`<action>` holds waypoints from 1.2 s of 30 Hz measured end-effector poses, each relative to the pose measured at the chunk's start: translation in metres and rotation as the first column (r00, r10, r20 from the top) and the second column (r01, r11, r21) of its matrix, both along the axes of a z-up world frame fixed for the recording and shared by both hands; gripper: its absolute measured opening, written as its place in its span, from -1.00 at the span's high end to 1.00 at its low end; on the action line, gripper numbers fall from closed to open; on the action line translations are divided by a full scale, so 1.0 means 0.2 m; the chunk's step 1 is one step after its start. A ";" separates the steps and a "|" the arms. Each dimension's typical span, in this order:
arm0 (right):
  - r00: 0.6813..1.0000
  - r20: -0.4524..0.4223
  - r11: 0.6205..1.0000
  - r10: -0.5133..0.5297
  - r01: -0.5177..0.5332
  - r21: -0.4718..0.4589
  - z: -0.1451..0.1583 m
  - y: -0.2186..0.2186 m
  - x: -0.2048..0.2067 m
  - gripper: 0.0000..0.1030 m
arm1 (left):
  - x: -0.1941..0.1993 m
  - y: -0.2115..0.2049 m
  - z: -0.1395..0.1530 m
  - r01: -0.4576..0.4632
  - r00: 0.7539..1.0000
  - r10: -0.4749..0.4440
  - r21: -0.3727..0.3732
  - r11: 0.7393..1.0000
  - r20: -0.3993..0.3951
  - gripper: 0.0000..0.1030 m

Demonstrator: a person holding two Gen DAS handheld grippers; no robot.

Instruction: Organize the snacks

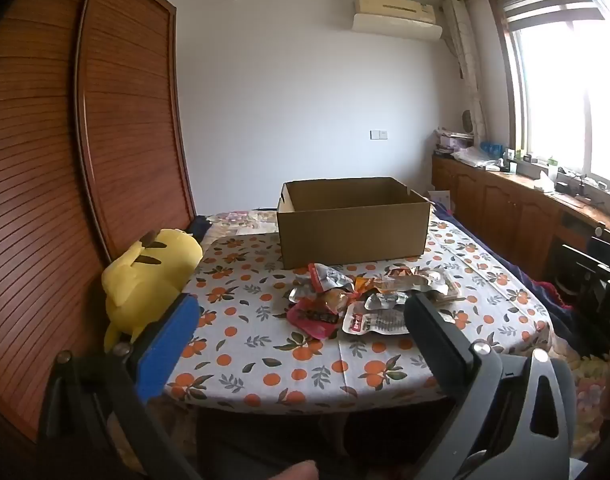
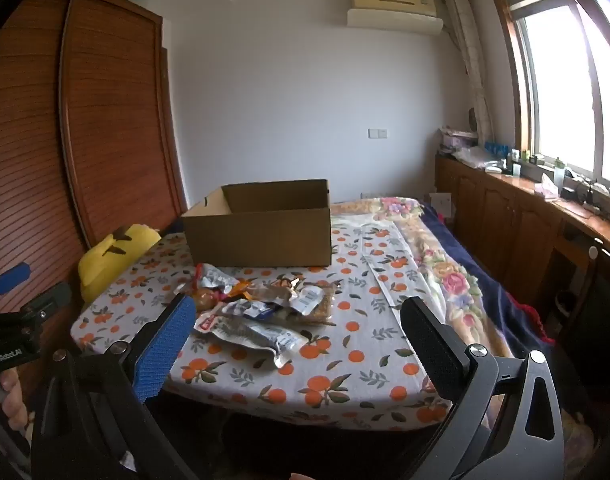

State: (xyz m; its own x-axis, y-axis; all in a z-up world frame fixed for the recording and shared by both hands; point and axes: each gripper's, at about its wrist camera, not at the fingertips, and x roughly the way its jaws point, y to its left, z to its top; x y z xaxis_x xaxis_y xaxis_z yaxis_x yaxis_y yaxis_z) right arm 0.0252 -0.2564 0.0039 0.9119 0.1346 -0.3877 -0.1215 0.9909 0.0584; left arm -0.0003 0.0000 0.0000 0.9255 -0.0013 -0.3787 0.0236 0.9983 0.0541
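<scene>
A heap of snack packets in silver, red and orange wrappers lies on a table with an orange-print cloth. Behind the heap stands an open, empty-looking cardboard box. My left gripper is open, held back near the table's front edge, short of the packets. My right gripper is open too, wide, at the front edge with nothing between its fingers. At the right wrist view's left edge the left gripper's body shows in a hand.
A yellow plush toy leans at the table's left side against a tall wooden wardrobe. A bed with a flowered blanket lies right of the table. Wooden cabinets with clutter run under the window.
</scene>
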 end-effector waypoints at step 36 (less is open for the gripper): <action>1.000 -0.005 1.000 -0.001 0.001 0.004 0.00 -0.01 -0.01 -1.00 | 0.00 0.02 0.02 0.002 1.000 -0.002 0.008 1.000 0.001 -0.99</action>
